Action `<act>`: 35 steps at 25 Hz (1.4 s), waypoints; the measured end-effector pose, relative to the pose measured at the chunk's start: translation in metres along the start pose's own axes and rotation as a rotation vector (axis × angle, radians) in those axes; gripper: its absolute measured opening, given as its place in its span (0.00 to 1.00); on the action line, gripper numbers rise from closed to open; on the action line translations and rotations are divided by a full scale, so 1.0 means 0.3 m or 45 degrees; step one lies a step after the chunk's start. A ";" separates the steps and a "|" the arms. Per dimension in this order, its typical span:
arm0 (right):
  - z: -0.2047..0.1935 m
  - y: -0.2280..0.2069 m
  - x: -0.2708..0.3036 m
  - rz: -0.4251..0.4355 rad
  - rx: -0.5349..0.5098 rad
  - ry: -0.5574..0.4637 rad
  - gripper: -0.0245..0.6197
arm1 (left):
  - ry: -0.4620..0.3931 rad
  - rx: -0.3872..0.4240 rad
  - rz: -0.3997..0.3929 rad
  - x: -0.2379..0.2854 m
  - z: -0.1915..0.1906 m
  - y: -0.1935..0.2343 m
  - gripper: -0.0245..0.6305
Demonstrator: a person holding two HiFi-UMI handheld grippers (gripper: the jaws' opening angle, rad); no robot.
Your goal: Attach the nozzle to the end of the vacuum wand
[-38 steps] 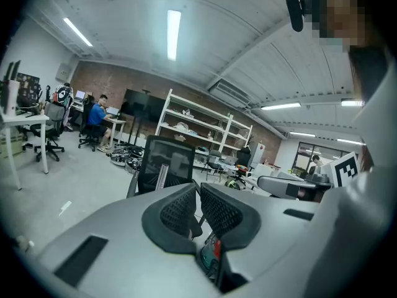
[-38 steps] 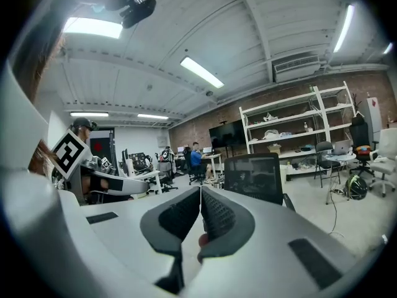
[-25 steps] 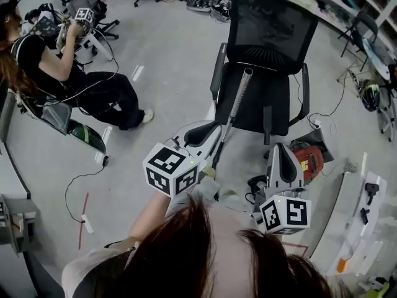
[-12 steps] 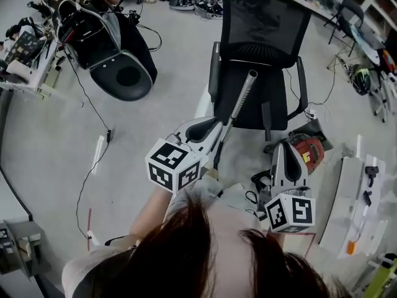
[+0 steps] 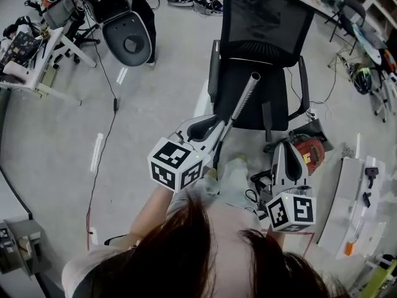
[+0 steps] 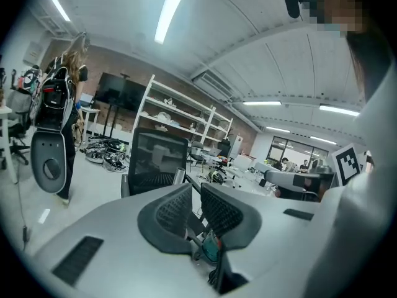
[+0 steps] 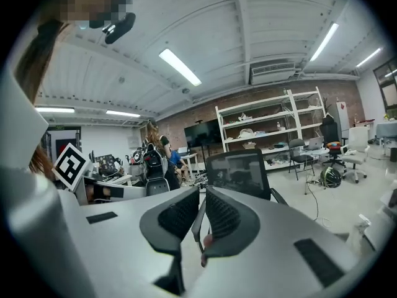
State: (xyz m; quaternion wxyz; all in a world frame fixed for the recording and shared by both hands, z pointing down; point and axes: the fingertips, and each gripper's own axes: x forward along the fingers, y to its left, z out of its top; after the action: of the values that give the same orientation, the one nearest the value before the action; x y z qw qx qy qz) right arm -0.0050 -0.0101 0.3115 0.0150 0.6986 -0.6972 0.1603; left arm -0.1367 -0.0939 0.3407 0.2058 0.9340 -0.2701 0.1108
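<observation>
My left gripper [image 5: 214, 124] is shut on the vacuum wand [image 5: 240, 104], gripping its dark lower part. The silver tube slants up and away over the seat of a black office chair [image 5: 267, 36]. In the left gripper view the wand's silver tip [image 6: 178, 176] shows just above the closed jaws of the left gripper [image 6: 195, 194]. My right gripper [image 5: 282, 146] hangs to the right, above a red vacuum body [image 5: 308, 151], and is shut. In the right gripper view nothing clear sits between the jaws of the right gripper [image 7: 202, 194]. I cannot pick out the nozzle.
A tangle of black parts and cable [image 5: 255, 185] lies under the right gripper. A white table [image 5: 360, 210] with small black pieces stands at the right. At the top left are a grey chair back [image 5: 127, 39] and a floor cable [image 5: 102, 141].
The head view has swung, so the seated person at the left has left the picture and a grey chair back shows instead. Both grippers and the wand keep nearly the same places.
</observation>
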 end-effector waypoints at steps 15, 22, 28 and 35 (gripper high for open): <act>0.075 -0.298 0.198 0.072 -0.033 0.070 0.08 | 0.013 -0.011 0.158 0.326 0.050 0.024 0.09; 0.087 -0.438 0.273 0.089 -0.052 0.116 0.08 | 0.016 -0.032 0.244 0.470 0.052 0.064 0.10; 0.075 -0.525 0.338 0.119 -0.093 0.165 0.08 | 0.025 -0.048 0.314 0.567 0.031 0.104 0.11; 0.059 -0.575 0.396 0.173 -0.126 0.208 0.08 | 0.077 -0.057 0.373 0.658 -0.025 0.143 0.18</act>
State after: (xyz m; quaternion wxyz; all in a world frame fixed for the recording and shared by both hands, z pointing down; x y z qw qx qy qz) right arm 0.1647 -0.1248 0.3588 0.0953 0.6326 -0.7465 0.1829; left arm 0.0028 -0.2141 0.4242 0.2162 0.8761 -0.3996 0.1616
